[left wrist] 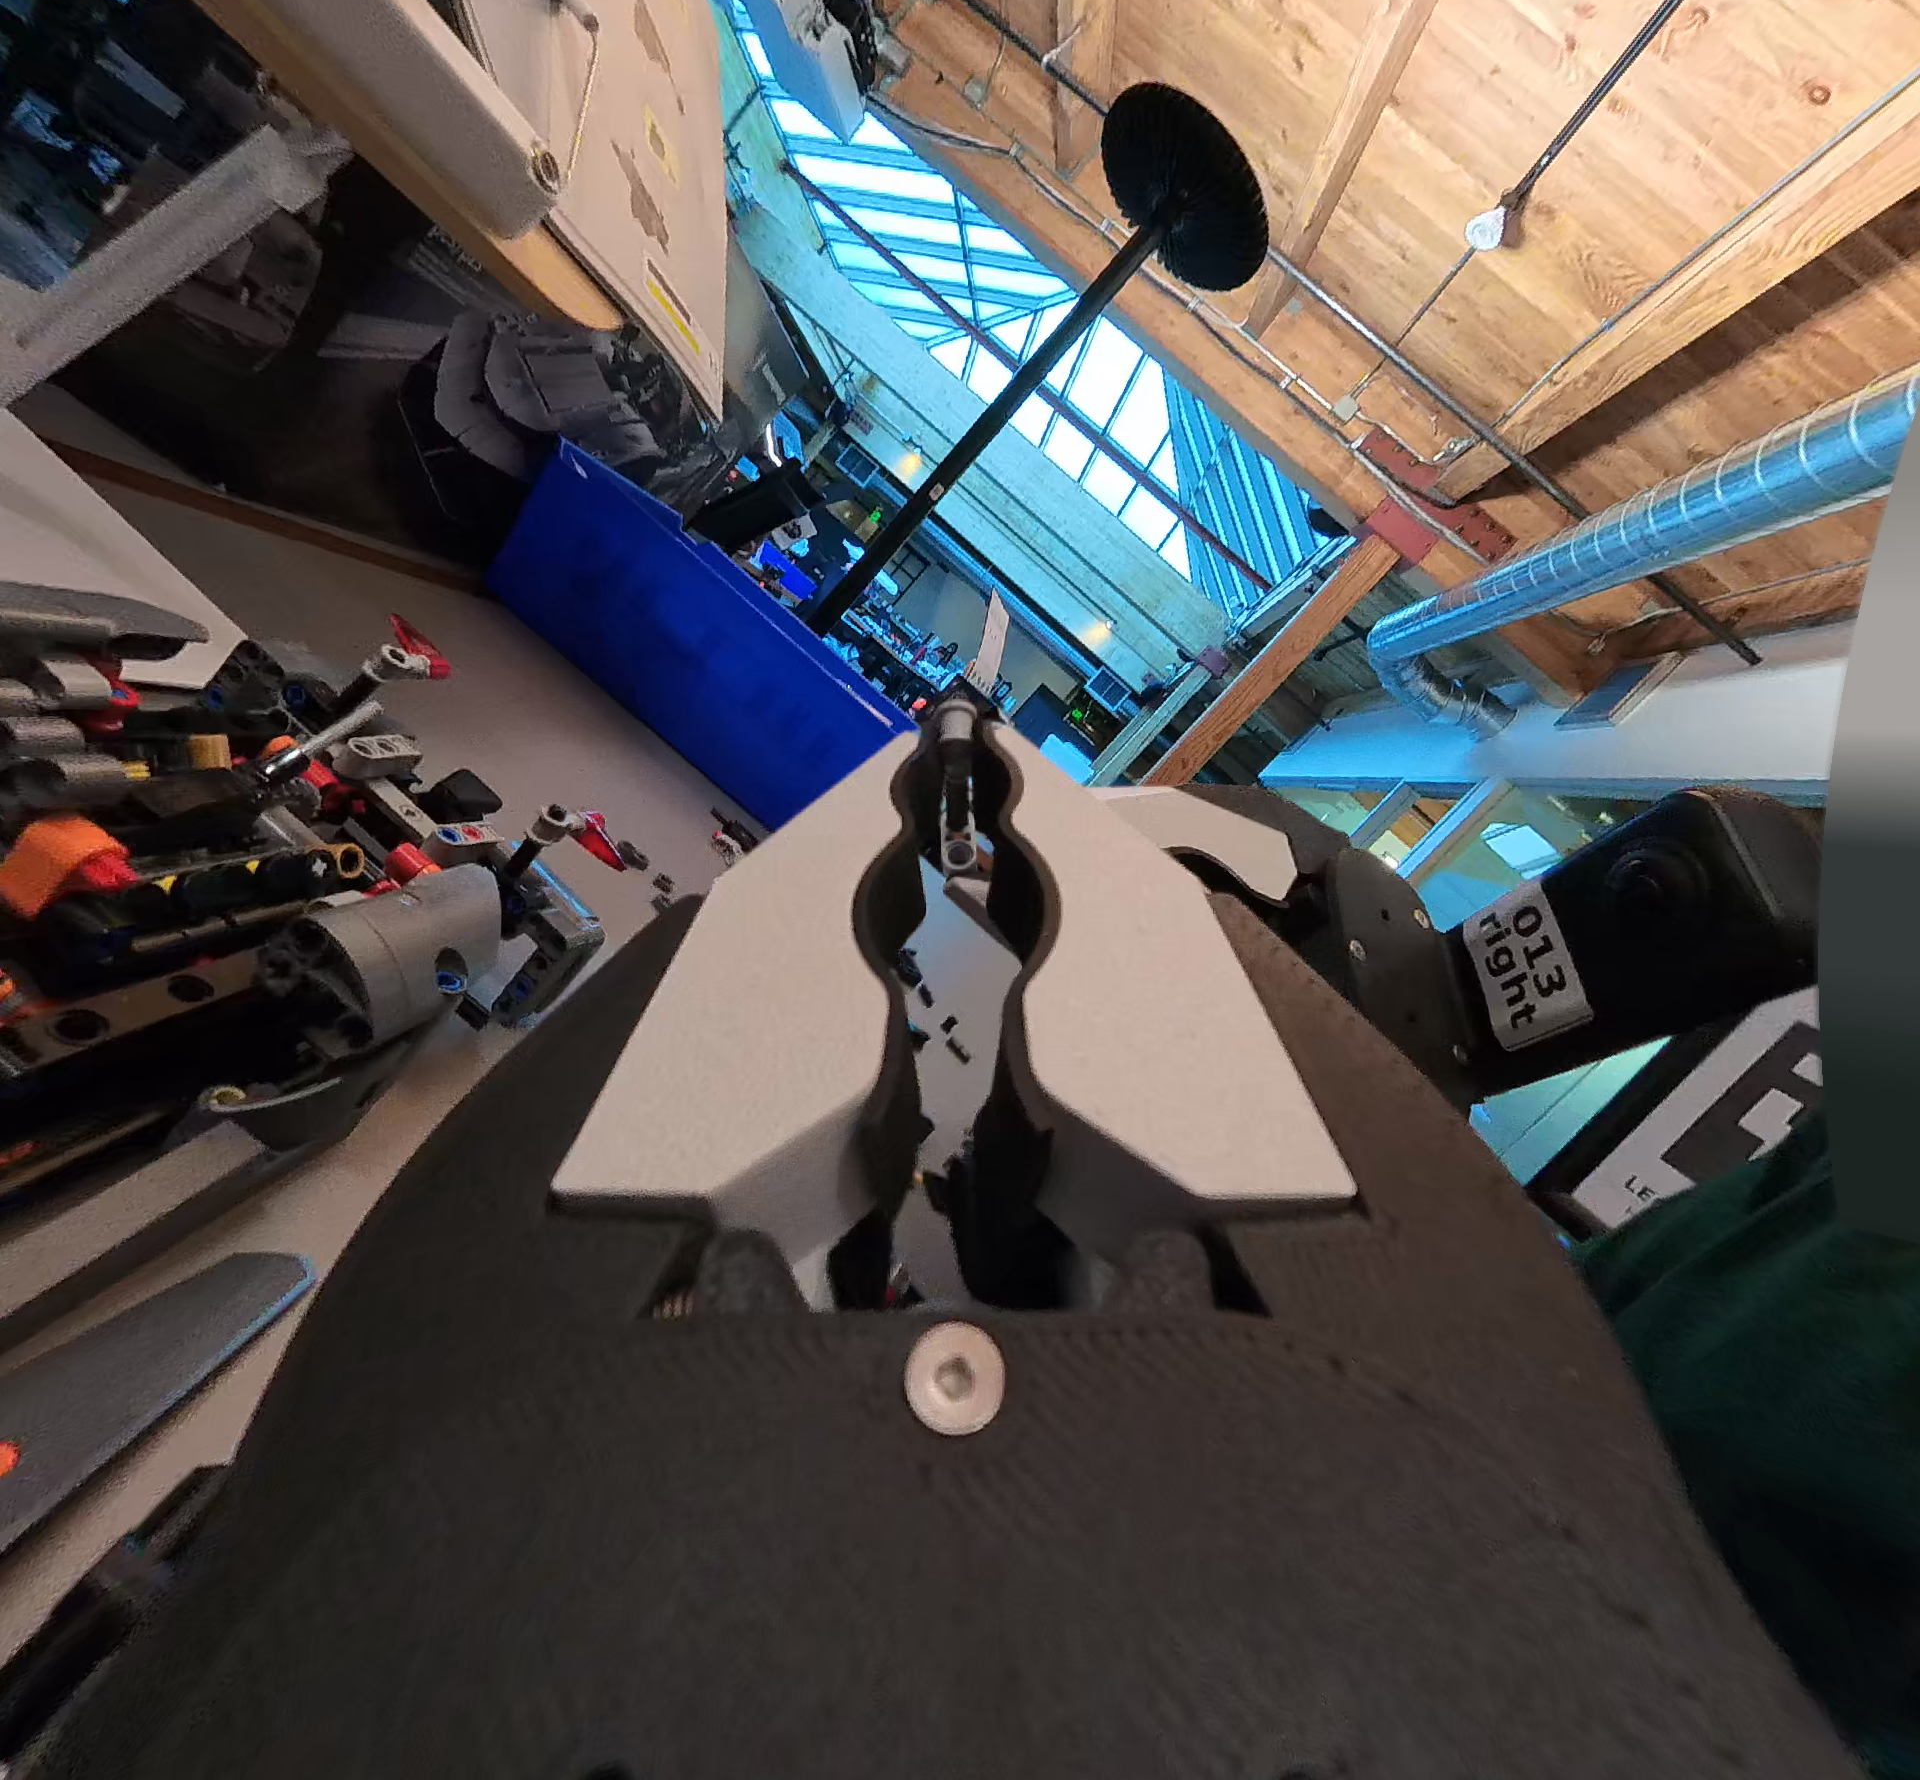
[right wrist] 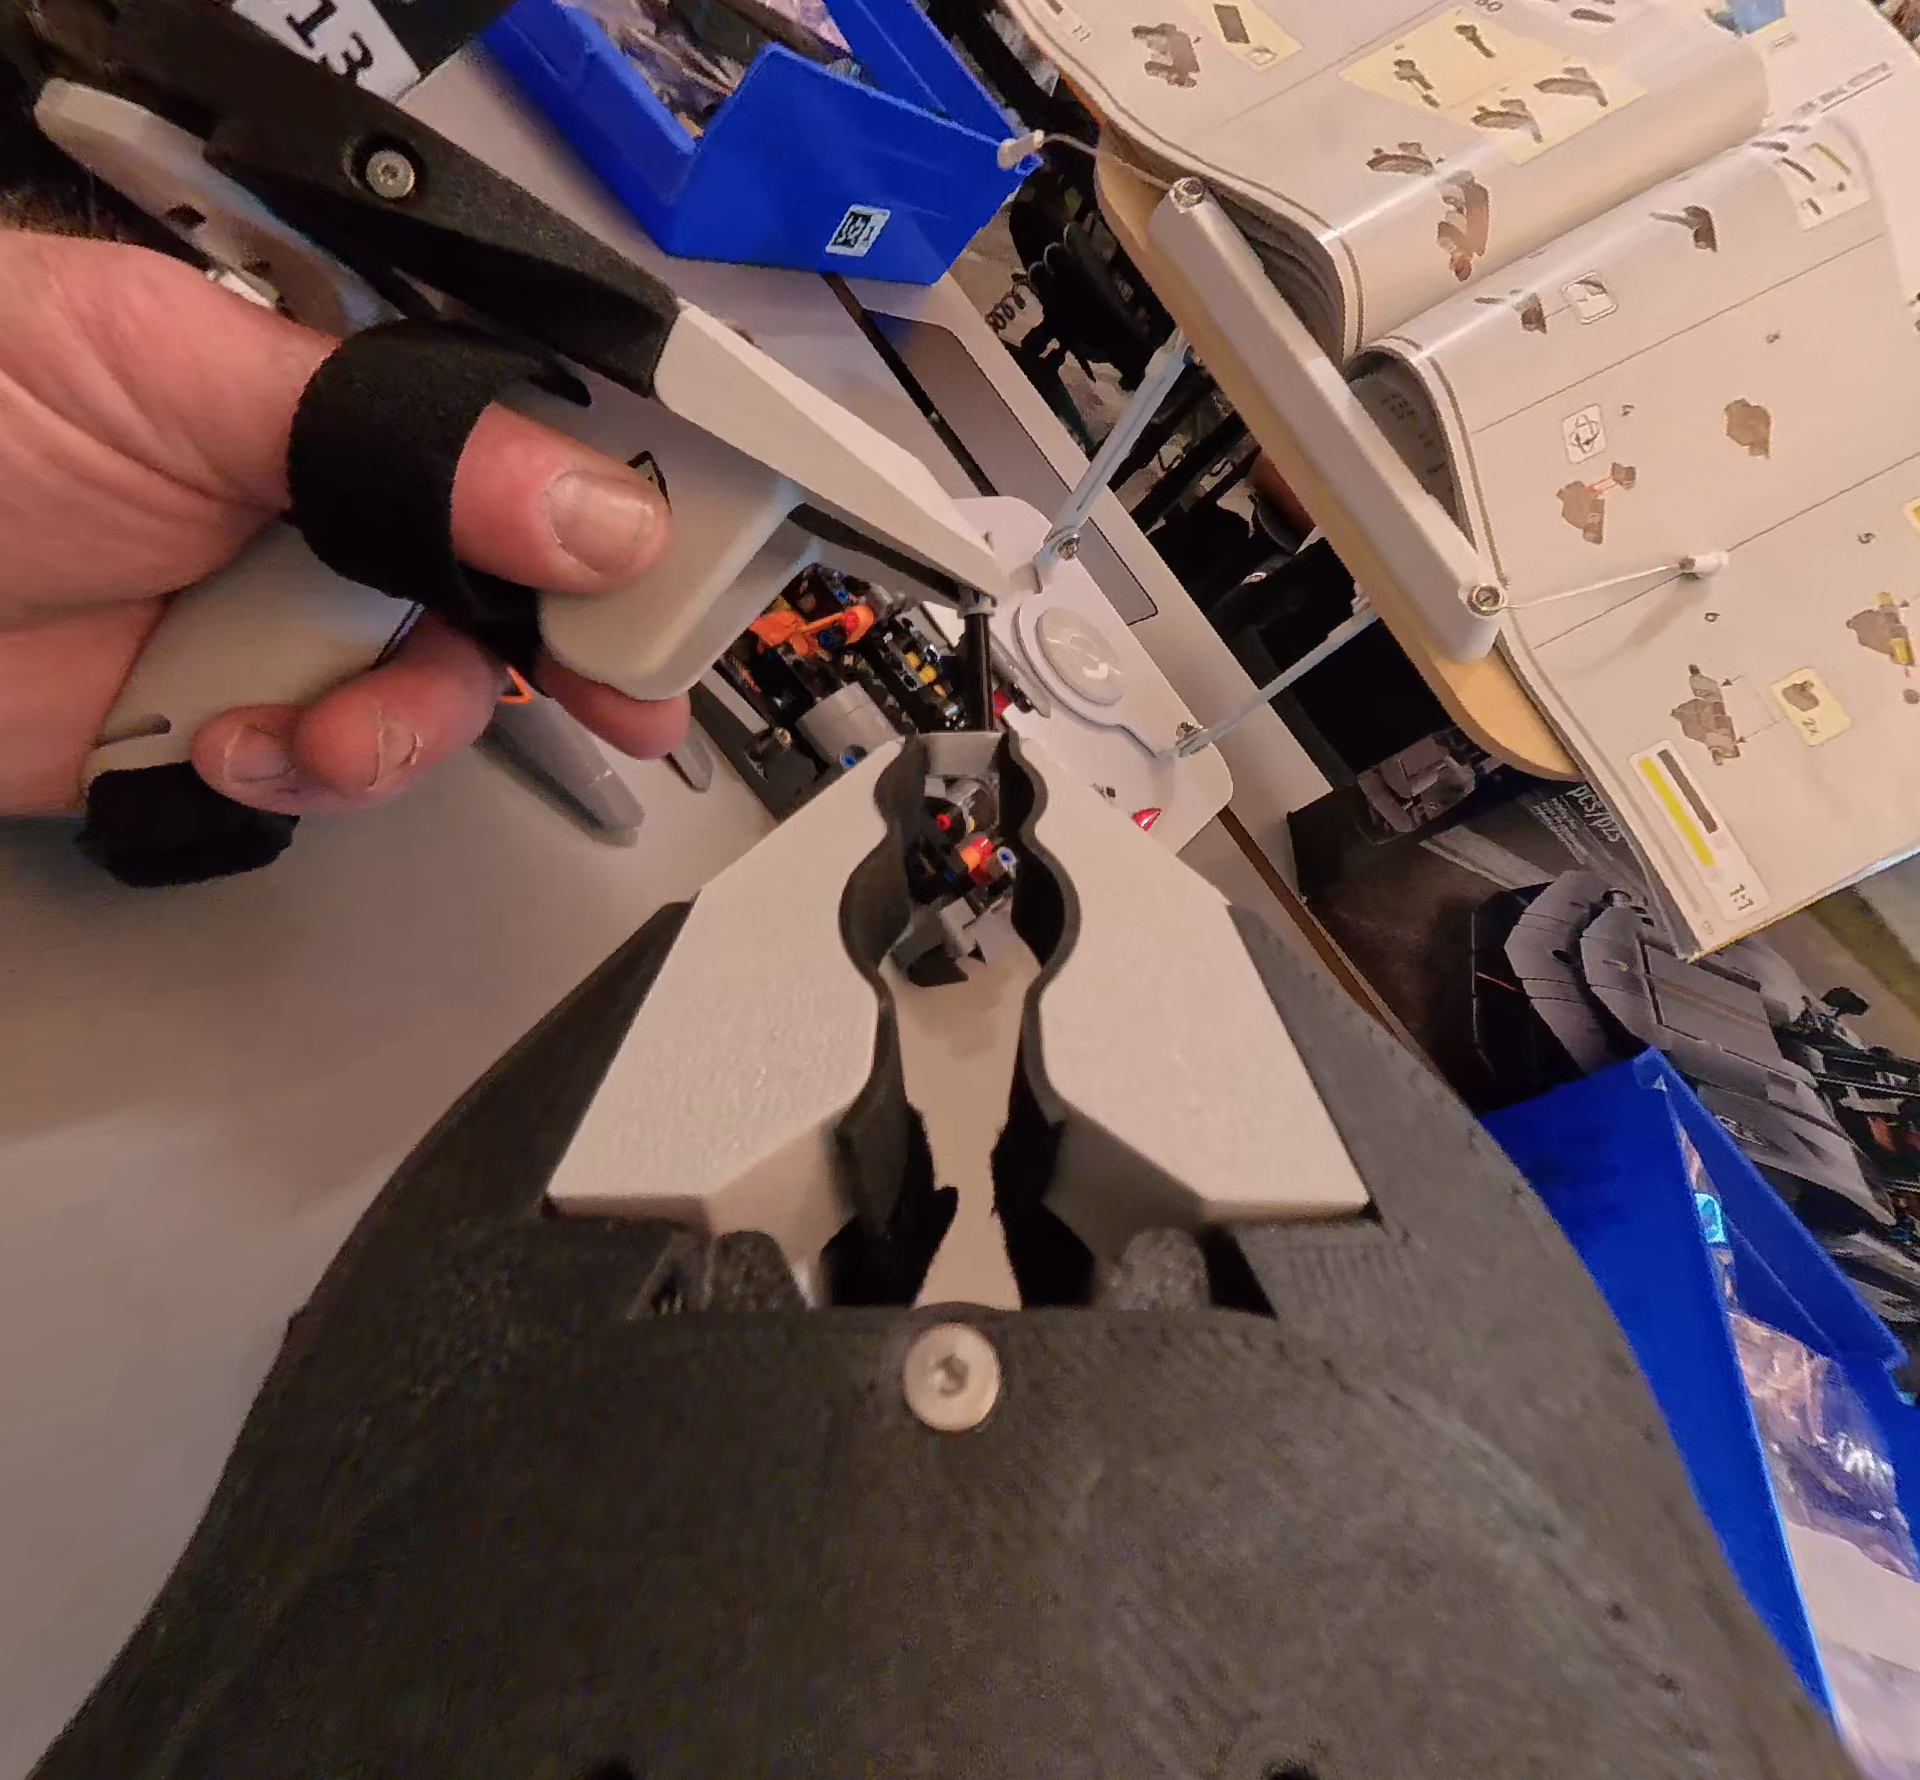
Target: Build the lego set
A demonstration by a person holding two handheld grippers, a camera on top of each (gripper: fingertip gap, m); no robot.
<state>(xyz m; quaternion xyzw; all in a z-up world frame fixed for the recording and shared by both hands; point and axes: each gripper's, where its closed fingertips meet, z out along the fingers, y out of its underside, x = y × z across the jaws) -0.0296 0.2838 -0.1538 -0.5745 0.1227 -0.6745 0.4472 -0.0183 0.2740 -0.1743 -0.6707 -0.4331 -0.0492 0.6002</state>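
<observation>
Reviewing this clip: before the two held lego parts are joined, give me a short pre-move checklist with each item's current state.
1. Left gripper clamps the thin axle piece: ok.
2. Right gripper holds the small grey sub-assembly: ok.
3. Axle tip meets the sub-assembly: cannot tell.
4. Axle lined up with its hole: cannot tell, hidden by the fingers.
5. Instruction booklet open on its stand: ok.
6. Main model lies aside on the table: ok.
</observation>
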